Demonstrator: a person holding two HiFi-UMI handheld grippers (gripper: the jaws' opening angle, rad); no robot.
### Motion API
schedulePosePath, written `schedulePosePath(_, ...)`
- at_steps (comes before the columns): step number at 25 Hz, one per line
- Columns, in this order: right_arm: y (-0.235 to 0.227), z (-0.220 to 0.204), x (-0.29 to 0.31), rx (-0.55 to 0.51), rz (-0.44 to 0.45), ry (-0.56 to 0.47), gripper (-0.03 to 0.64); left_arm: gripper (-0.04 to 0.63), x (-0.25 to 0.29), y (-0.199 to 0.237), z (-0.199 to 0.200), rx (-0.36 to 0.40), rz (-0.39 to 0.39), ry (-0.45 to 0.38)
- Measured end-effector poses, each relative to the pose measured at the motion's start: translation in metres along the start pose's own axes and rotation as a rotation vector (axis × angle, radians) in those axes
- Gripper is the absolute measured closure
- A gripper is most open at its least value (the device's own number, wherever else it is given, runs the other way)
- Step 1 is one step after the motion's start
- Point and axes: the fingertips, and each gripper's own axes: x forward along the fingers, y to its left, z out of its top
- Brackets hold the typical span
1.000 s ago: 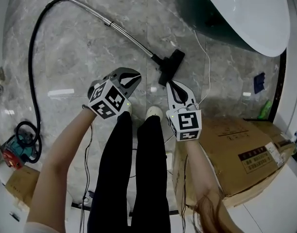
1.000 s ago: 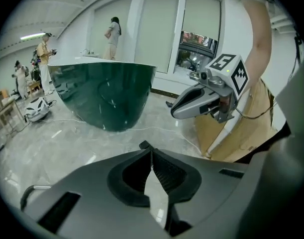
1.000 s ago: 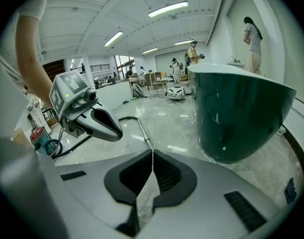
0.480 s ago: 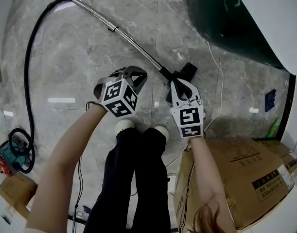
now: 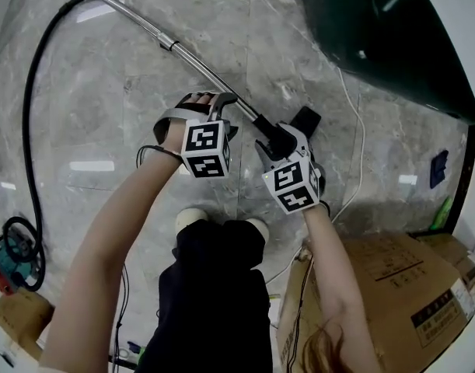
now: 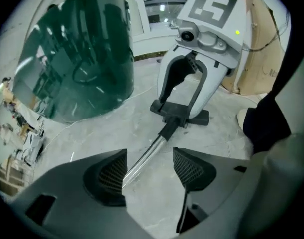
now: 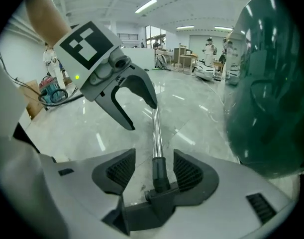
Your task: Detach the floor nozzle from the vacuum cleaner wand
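A chrome wand (image 5: 183,53) lies on the marble floor and ends in a black collar joined to the black floor nozzle (image 5: 305,121). My left gripper (image 5: 218,99) straddles the chrome tube (image 6: 142,161) just above the collar. Its jaws are opening, and the tube lies near the left pad (image 6: 109,176) without being squeezed. My right gripper (image 5: 280,138) straddles the black collar (image 7: 159,173) at the nozzle neck (image 7: 152,205). Its jaws are opening too, with gaps on both sides. Each gripper shows in the other's view: the right gripper (image 6: 176,108) and the left gripper (image 7: 142,114).
A black hose (image 5: 31,130) curves from the wand's far end to the vacuum body (image 5: 0,255) at the left. A dark green rounded tub (image 5: 377,37) stands at the upper right, with a white cable (image 5: 354,130) beside it. A cardboard box (image 5: 392,286) stands at the lower right. The person's legs (image 5: 221,286) are below the grippers.
Both grippers have come down from above the shoes to the wand joint. Their jaws, shut before, now stand apart around the wand and collar.
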Motion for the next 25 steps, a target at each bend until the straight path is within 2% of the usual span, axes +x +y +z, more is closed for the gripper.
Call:
schedulePosePath(4, -0.001, -0.025, 0.037, -0.118, 0.044, 0.141, 0.391, 0.319, 0.033, -0.002, -0.011, 0.161, -0.045, 0.09)
schedulePosePath(7, -0.004, -0.041, 0.06, -0.199, 0.056, 0.239, 0.391, 0.321, 0.058, 0.002, -0.019, 0.259, -0.038, 0.152)
schedulePosePath(11, 0.003, -0.056, 0.078, -0.24, 0.074, 0.294, 0.393, 0.335, 0.08, -0.007, -0.03, 0.523, -0.018, 0.234)
schedulePosePath(12, 0.004, -0.058, 0.081, -0.258, 0.061, 0.301, 0.393, 0.391, 0.082, -0.006, -0.029, 0.568, 0.007, 0.23)
schedulePosePath(13, 0.003, -0.061, 0.085, -0.273, 0.048, 0.31, 0.393, 0.491, 0.083, -0.004, -0.026, 0.582, 0.039, 0.213)
schedulePosePath(14, 0.002, -0.065, 0.088, -0.28, 0.036, 0.322, 0.393, 0.556, 0.083, -0.001, -0.023, 0.572, 0.068, 0.194)
schedulePosePath(15, -0.001, -0.07, 0.091, -0.284, 0.027, 0.336, 0.393, 0.571, 0.083, 0.001, -0.021, 0.549, 0.086, 0.181)
schedulePosePath(18, -0.008, -0.082, 0.096, -0.301, 0.012, 0.361, 0.394, 0.571, 0.089, 0.003, -0.02, 0.518, 0.105, 0.162)
schedulePosePath(22, -0.009, -0.082, 0.1, -0.27, 0.041, 0.333, 0.403, 0.569, 0.099, 0.01, -0.008, 0.459, 0.117, 0.11)
schedulePosePath(25, -0.008, -0.081, 0.099, -0.244, 0.034, 0.307, 0.425, 0.558, 0.101, 0.016, 0.002, 0.407, 0.087, 0.087)
